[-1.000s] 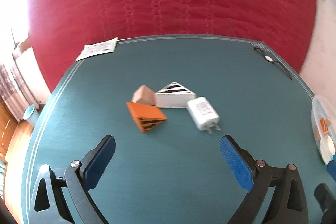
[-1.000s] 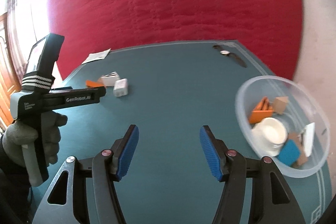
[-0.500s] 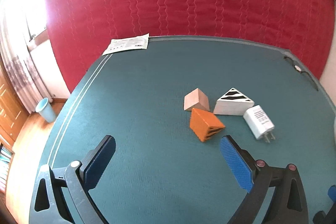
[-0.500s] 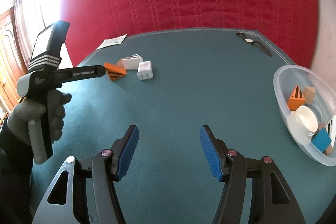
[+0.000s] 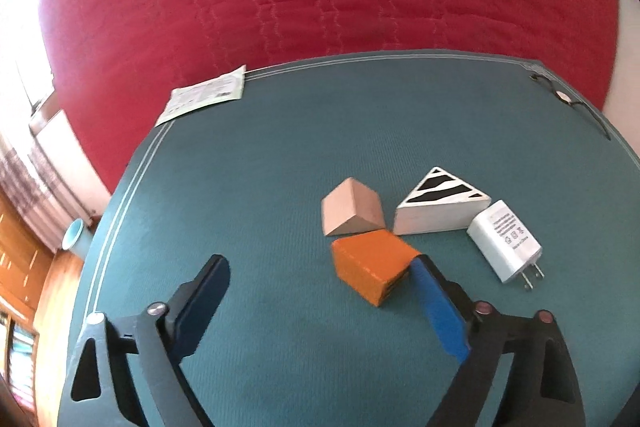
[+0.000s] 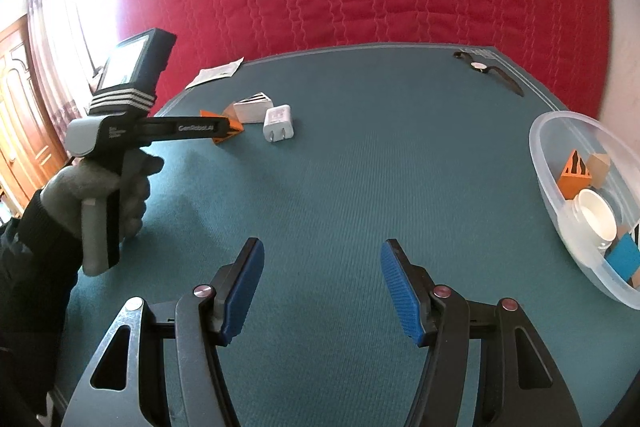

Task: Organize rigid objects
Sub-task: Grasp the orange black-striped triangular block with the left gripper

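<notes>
An orange block lies on the green table mat, between the fingers of my left gripper. It sits right by the right-hand finger, far from the left-hand one. The jaws are closing and do not press on it. Just beyond lie a tan wooden block, a zebra-striped white wedge and a white plug charger. My right gripper hovers open over bare mat, nothing between its fingers. The right wrist view shows a gloved hand holding the left gripper at the orange block.
A clear plastic bowl at the right edge holds an orange striped block, a tan block, a white lid and a blue piece. A leaflet and a wristwatch lie at the far edge. A red quilted cloth hangs behind.
My left gripper has come in on the blocks, so the orange one now sits between its fingers, and its jaws have narrowed. The right gripper has sunk a little, jaws unchanged.
</notes>
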Action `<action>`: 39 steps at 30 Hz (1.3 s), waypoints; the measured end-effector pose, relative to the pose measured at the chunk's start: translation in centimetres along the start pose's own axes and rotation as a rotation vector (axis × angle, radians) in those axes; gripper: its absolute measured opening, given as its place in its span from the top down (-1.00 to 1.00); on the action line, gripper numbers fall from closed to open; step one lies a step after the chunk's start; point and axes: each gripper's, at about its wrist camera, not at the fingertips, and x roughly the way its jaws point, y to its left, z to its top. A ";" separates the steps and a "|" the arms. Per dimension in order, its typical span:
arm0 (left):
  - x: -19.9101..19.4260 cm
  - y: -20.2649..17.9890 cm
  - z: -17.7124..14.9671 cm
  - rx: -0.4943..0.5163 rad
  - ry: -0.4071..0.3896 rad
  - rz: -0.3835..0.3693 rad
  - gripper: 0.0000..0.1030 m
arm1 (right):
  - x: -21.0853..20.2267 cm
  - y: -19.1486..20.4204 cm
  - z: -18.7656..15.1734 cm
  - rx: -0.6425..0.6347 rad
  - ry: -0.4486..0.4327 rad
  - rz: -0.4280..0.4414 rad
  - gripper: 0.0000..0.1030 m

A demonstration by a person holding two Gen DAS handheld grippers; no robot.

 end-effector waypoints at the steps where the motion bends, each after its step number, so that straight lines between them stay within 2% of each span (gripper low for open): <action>1: 0.1 -0.3 0.0 0.014 -0.003 -0.011 -0.65 | 0.0 0.0 0.0 0.001 0.003 0.001 -0.20; 3: 0.4 -0.8 0.0 0.038 0.004 -0.029 -0.53 | 0.1 -0.1 -0.2 0.002 0.008 0.002 -0.20; 5: 0.7 -1.1 0.1 0.051 0.012 -0.067 -0.31 | 0.1 0.0 -0.1 0.001 0.011 0.002 -0.20; 7: 0.9 -1.3 0.2 0.058 0.017 -0.087 0.03 | 0.2 0.1 -0.2 -0.001 0.014 0.002 -0.20; 9: 0.8 -1.4 0.1 0.063 0.016 -0.115 0.20 | 0.4 0.2 -0.2 -0.003 0.021 0.001 -0.20; 15: 0.3 -0.9 -0.3 0.054 0.010 -0.118 0.31 | 0.7 0.6 0.0 -0.012 0.041 -0.001 -0.20; 22: -1.4 0.0 -1.2 -0.006 -0.001 -0.113 0.32 | 1.9 0.7 2.5 -0.005 0.054 0.018 -0.20; 30: -3.2 1.0 -2.2 -0.076 -0.025 -0.085 0.32 | 6.9 2.0 7.1 -0.038 0.058 0.034 -0.20; 35: -3.0 1.5 -2.3 -0.099 -0.026 -0.063 0.32 | 9.8 3.7 9.1 -0.089 0.050 0.042 -0.19; 39: -2.9 1.9 -2.4 -0.119 -0.020 -0.066 0.32 | 12.3 5.1 10.5 -0.136 0.068 0.031 -0.05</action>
